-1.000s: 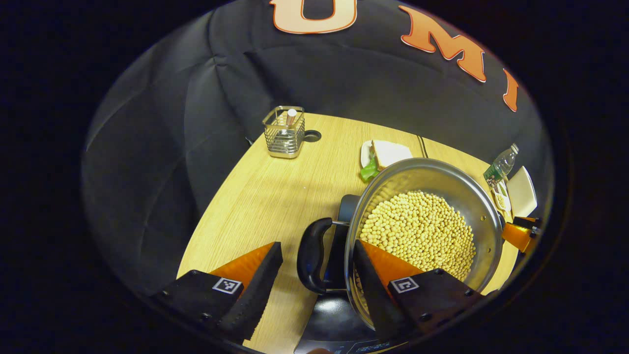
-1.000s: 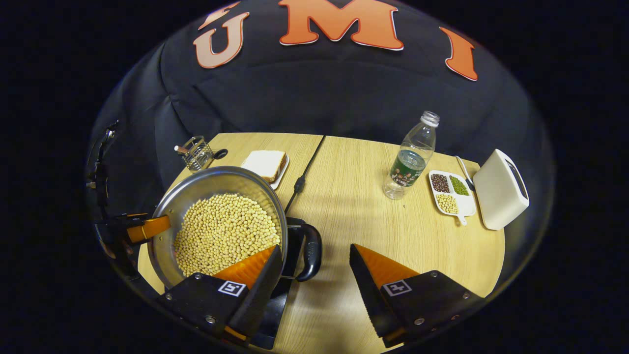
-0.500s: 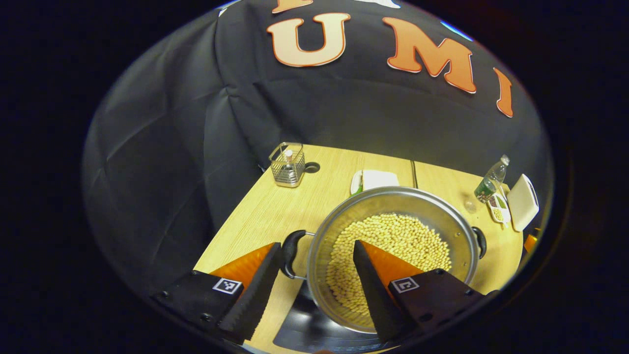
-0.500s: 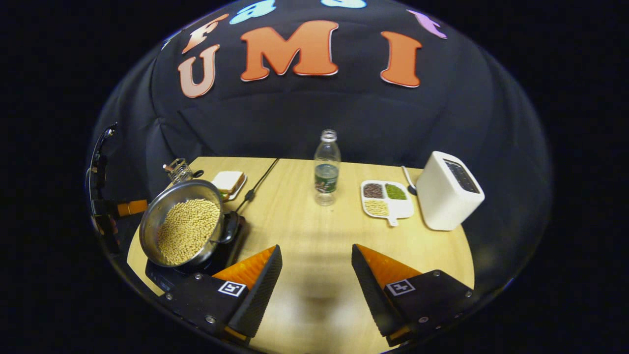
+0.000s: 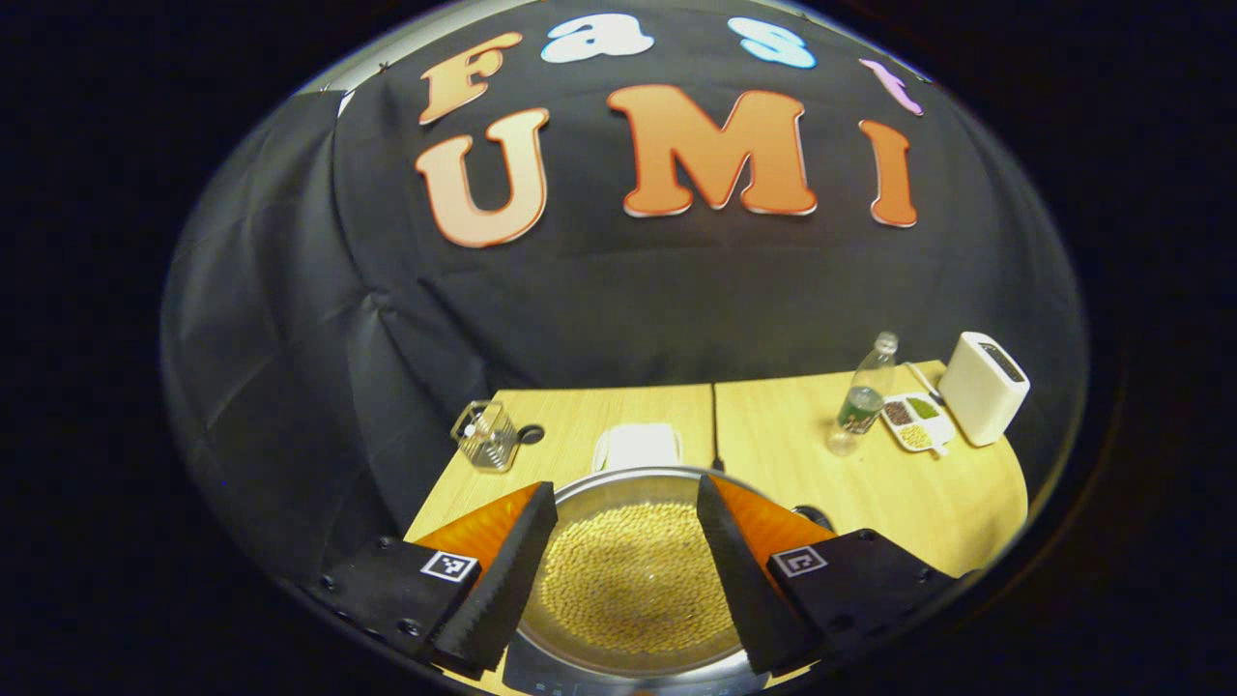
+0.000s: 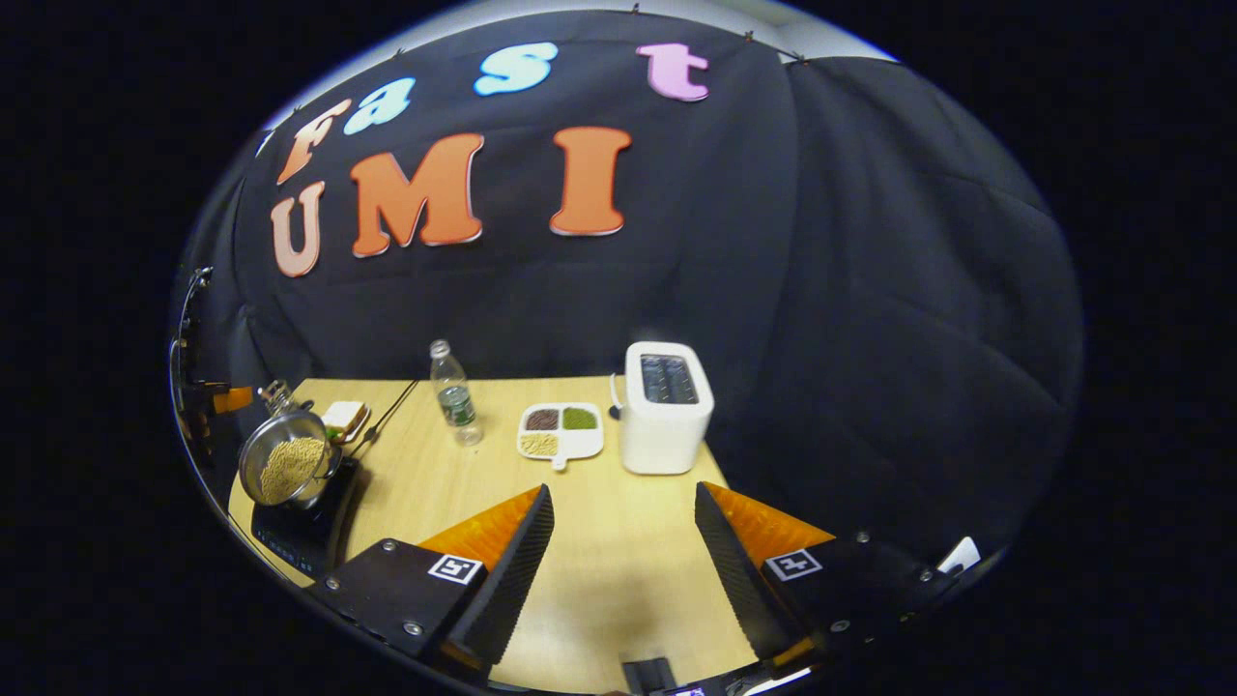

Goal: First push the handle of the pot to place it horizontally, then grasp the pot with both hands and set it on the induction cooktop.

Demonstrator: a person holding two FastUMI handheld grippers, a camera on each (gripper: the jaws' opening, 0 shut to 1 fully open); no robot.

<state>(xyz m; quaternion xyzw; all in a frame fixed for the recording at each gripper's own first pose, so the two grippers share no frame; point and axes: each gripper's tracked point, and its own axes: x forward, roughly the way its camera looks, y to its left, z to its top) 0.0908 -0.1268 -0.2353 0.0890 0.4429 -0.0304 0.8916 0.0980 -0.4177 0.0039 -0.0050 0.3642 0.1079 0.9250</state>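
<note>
In the left gripper view, the left gripper [image 5: 626, 541] hangs with its jaws spread wide and nothing between them, poised above the steel pot [image 5: 633, 580], whose bowl is full of pale soybeans [image 5: 628, 590]. The pot sits on the black induction cooktop [image 5: 527, 675], a strip of which shows below its near rim at the counter's front edge. Beyond the pot on the wooden counter [image 5: 773, 454] lie a white plate of bread [image 5: 638, 447], a small wire basket [image 5: 486, 437] to the left, a power cord [image 5: 713, 425] running back toward the wall, and farther right a clear water bottle [image 5: 863, 396], a divided dish of beans [image 5: 914, 418] and a white toaster [image 5: 984, 387]. In the right gripper view, the right gripper [image 6: 623, 546] is likewise wide open and empty, held over bare counter well apart from the pot [image 6: 288, 468], which rests on the cooktop [image 6: 302, 517] at the far left. The bottle [image 6: 452, 391], the divided dish [image 6: 560, 431] and the toaster [image 6: 665, 406] stand in a row beyond the gripper.
</note>
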